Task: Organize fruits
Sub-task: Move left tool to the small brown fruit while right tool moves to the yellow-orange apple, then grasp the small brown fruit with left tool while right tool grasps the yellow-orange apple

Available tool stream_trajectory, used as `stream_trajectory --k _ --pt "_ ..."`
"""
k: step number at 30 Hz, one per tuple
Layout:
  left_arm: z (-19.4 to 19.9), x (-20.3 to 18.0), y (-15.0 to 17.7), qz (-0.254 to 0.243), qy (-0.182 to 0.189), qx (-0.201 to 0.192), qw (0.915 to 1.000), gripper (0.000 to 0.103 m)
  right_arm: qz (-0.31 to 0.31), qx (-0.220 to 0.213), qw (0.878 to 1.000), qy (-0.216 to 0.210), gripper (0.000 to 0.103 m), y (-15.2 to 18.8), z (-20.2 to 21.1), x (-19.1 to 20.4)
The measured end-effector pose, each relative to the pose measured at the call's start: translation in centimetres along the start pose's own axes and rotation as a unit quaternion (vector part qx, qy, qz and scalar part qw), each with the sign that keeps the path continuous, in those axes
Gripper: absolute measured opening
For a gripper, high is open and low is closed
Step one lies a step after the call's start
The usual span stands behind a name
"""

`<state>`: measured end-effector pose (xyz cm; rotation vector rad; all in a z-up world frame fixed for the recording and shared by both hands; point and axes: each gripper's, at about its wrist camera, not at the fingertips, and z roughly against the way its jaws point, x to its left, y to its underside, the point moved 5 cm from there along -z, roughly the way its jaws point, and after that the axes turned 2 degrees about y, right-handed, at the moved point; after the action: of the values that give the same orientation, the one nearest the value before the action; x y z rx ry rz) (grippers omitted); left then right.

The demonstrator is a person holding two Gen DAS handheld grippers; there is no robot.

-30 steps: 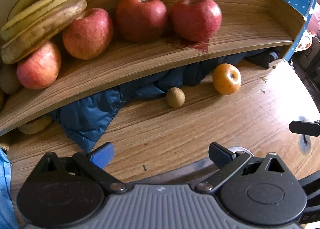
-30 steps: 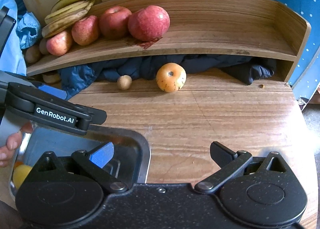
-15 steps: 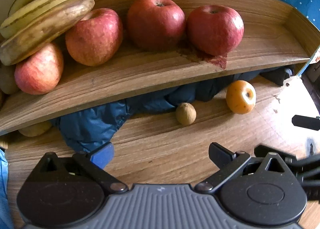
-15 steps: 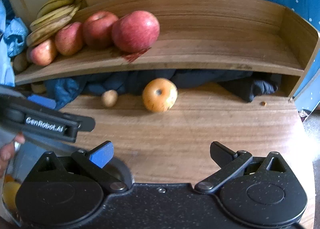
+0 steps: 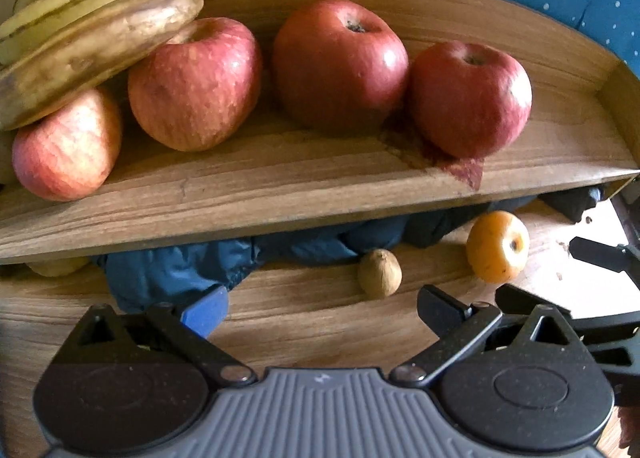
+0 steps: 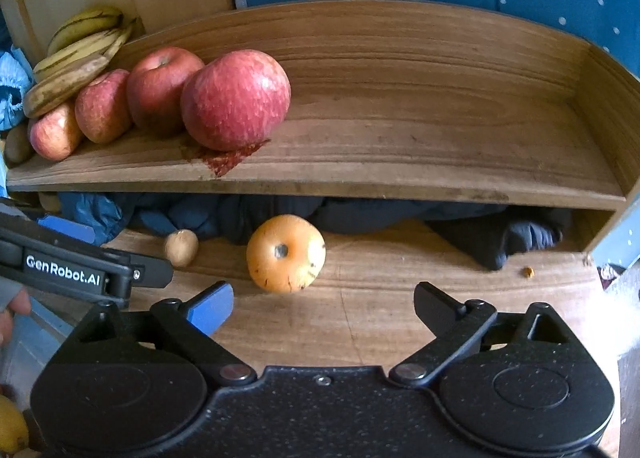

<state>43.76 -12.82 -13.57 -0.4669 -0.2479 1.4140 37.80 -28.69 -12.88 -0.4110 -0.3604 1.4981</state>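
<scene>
My right fingers (image 6: 322, 308) gape, just narrowing, empty; left fingers (image 5: 322, 310) open too. Orange fruit (image 6: 285, 253) sits on the worktop (image 6: 380, 322) ahead. Dark cloth (image 6: 400, 213) disappears beneath the shelf (image 6: 400, 145).

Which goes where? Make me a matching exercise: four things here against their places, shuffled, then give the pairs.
1. bananas
2. orange fruit
3. small brown fruit
4. dark blue cloth

A. bunched under the shelf
B. on the table, nearest the right gripper
C. left end of the shelf, resting on apples
D. on the table, left of the orange fruit

Pairs: 1-C, 2-B, 3-D, 4-A
</scene>
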Motion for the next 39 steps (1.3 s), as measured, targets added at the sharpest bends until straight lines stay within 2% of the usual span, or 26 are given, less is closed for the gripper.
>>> stream_trajectory --k 3,9,11,15,17,21,25,31,34,39 --pt "-0.2 0.0 -0.2 0.001 0.002 -0.001 1.0000 0.101 0.013 0.000 1.000 0.002 0.092 -0.2 -0.5 0.2" --pt "-1.4 -0.1 -0.8 0.005 0.008 0.002 1.0000 0.090 0.030 0.000 1.000 0.002 0.085 -0.2 -1.0 0.6" --pt "-1.8 -0.3 -0.9 0.006 0.013 0.002 0.9999 0.080 0.036 -0.001 0.999 0.001 0.083 -0.2 -1.2 0.8" --pt "-1.8 -0.9 -0.9 0.003 0.026 0.002 0.9997 0.070 0.042 -0.006 0.999 -0.011 0.079 -0.3 -1.5 1.2" --pt "-2.1 -1.2 -0.9 0.003 0.030 0.002 0.9996 0.061 0.046 -0.009 0.999 -0.014 0.076 -0.4 -1.7 1.4" --pt "-2.7 -2.0 -1.0 0.001 0.036 0.003 0.9994 0.056 0.053 -0.011 0.998 -0.018 0.067 -0.6 -2.2 1.8" --pt "-3.1 -2.8 -1.2 -0.003 0.043 0.003 0.9990 0.045 0.053 -0.011 0.998 -0.020 0.059 -0.6 -2.2 1.7" --pt "-3.6 -3.8 -1.5 -0.006 0.052 0.006 0.9986 0.038 0.048 -0.011 0.998 -0.025 0.051 -0.4 -2.3 1.8" --pt "-4.0 -3.8 -1.5 -0.010 0.059 0.008 0.9982 0.029 0.047 -0.012 0.998 -0.025 0.050 -0.6 -2.4 1.8" --pt "-4.4 -3.9 -1.5 -0.011 0.065 0.011 0.9977 0.029 0.044 -0.013 0.999 -0.027 0.050 -0.6 -2.3 1.8"
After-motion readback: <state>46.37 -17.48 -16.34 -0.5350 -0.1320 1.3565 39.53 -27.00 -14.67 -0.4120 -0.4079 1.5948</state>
